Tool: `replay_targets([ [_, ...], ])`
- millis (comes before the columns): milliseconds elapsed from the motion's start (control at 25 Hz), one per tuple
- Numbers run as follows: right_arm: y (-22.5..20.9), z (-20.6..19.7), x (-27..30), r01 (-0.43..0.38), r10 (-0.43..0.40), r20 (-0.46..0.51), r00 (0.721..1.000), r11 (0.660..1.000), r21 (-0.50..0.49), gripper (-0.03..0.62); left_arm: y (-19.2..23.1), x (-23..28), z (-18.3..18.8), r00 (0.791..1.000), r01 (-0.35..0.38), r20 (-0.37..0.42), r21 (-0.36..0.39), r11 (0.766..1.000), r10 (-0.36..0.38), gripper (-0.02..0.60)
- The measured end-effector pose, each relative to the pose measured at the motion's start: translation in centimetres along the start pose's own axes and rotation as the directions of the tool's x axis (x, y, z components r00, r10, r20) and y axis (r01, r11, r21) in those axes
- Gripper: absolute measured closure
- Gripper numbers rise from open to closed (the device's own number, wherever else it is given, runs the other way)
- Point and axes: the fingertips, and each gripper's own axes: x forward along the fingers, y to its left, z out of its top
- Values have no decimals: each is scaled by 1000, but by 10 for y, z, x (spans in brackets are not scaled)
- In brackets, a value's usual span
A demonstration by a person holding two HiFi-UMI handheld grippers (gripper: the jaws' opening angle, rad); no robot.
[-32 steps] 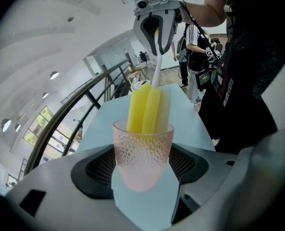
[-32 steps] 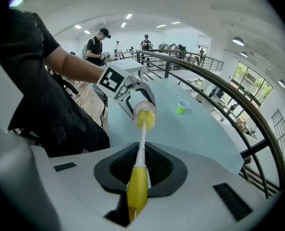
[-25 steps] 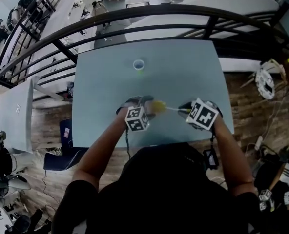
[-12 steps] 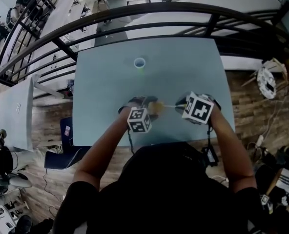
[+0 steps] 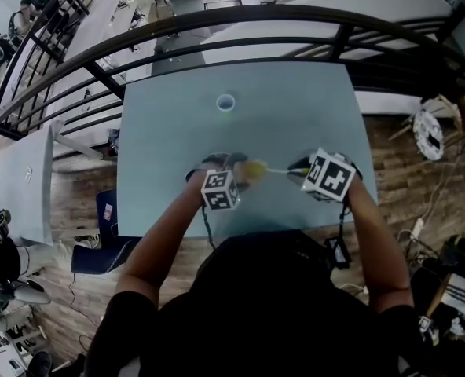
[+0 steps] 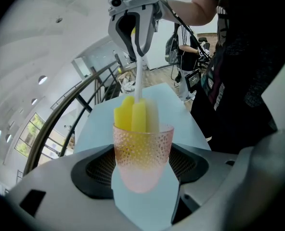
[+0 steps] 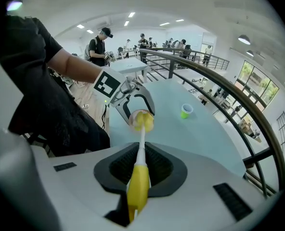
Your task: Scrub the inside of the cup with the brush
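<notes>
A clear pink dimpled cup (image 6: 142,153) is clamped between the jaws of my left gripper (image 6: 143,170), which is shut on it. A brush with a yellow handle (image 7: 138,184), white shaft and yellow sponge head (image 6: 133,113) is held by my right gripper (image 7: 140,177), shut on the handle. The sponge head sits inside the cup's mouth (image 7: 141,121). In the head view both grippers face each other near the table's front edge, left gripper (image 5: 231,173), right gripper (image 5: 305,175), with the cup and brush head (image 5: 254,170) between them.
A small green cup (image 5: 225,103) stands far out on the pale blue table (image 5: 295,108). A black curved railing (image 5: 217,22) runs behind the table. A second grey table (image 5: 24,183) stands at the left. People stand in the background of the right gripper view.
The right gripper has shifted slightly right and back from half a second ago, and the left gripper a little to the left; the brush head stays at the cup.
</notes>
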Motion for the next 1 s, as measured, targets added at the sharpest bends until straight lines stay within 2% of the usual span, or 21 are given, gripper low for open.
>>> replay_targets([
  [200, 3, 6, 7, 11, -11, -12, 1000, 1000, -13, 549, 1, -8, 24, 997, 14, 70, -28, 1000, -12, 225],
  [400, 6, 14, 13, 21, -22, -13, 1000, 999, -41, 549, 2, -10, 25, 997, 15, 82, -42, 999, -11, 225],
  [600, 12, 28, 9, -4, 5, 30, 1000, 999, -49, 549, 0, -6, 19, 999, 22, 47, -29, 999, -21, 225],
  [1000, 12, 27, -7, 16, -13, 61, 998, 999, -49, 551, 6, -4, -3, 1000, 24, 8, -47, 999, -23, 225],
])
